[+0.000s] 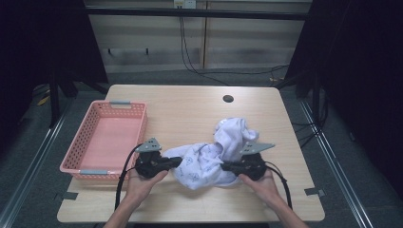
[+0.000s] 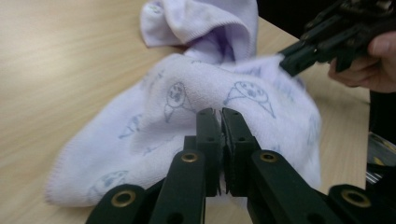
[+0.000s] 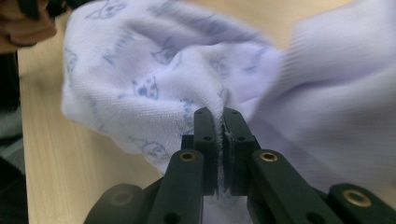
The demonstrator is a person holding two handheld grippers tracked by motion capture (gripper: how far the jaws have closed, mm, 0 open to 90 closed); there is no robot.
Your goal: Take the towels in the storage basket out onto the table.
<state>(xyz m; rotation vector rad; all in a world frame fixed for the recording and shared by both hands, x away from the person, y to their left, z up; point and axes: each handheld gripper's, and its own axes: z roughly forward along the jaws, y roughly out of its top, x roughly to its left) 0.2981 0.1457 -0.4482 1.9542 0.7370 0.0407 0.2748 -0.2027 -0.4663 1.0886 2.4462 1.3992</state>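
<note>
A pale lilac cloth printed with small blue animal figures lies crumpled on the wooden table. My left gripper reaches the cloth's left edge from the side. In the left gripper view its jaws stand pressed together with a fold of the cloth pinched between them. My right gripper meets the cloth's right side. In the right gripper view its jaws are closed on a ridge of the cloth. Both grippers lie low and point toward each other.
A pink plastic basket with nothing in it stands at the table's left edge, just left of my left hand. A round cable hole sits near the far edge. Bare tabletop lies beyond the cloth.
</note>
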